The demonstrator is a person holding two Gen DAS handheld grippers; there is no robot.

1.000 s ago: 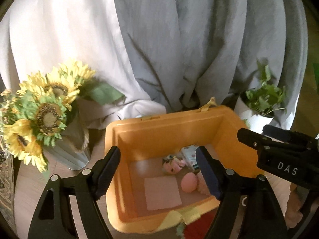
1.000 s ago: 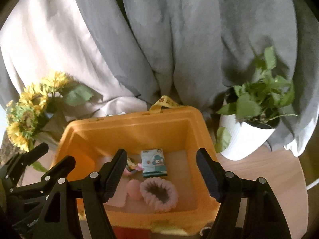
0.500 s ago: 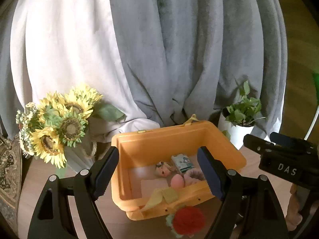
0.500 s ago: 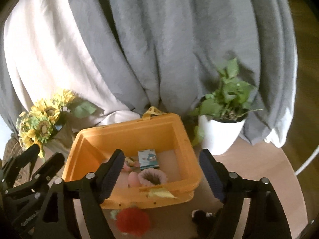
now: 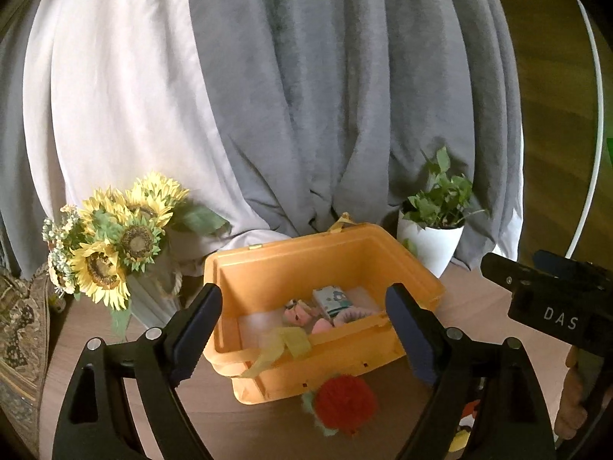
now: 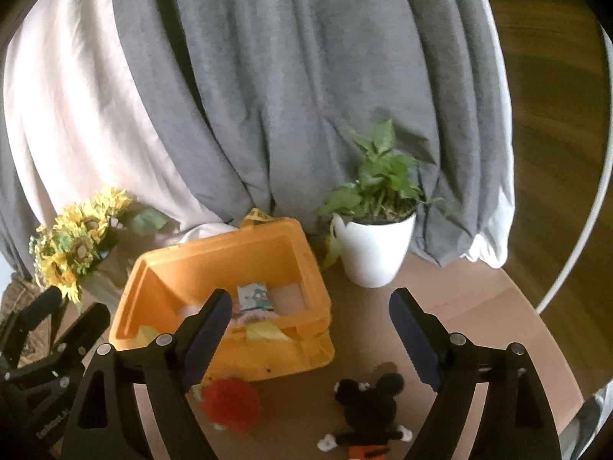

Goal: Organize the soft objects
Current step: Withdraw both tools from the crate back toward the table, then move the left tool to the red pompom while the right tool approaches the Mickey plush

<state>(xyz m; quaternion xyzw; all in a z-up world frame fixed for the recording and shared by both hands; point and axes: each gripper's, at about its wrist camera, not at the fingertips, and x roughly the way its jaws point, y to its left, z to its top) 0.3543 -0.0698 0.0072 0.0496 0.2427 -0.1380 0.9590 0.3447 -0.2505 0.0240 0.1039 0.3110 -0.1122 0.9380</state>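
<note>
Left tool (image 5: 302,329) and right tool (image 6: 310,329) both hung released, nothing between the jaws; jaws had just been opening wider. Orange bin (image 5: 268,268) sat mid-tabletop (image 6: 479,306), already holding a pink scrunchie (image 5: 346,316), small plush (image 5: 297,308) and card pack (image 5: 331,299). Red pom-pom toy (image 6: 230,402) lay just near of the bin; black mouse plush (image 6: 367,406) lay to its right, under the right tool. Risk: side-by-side tools could collide reaching for neighbouring toys, or a jaw could snag the bin's yellow strap (image 5: 283,341) and drag it. Versus earlier: both views had pulled back and up, revealing the toys outside; bin looked smaller.
</note>
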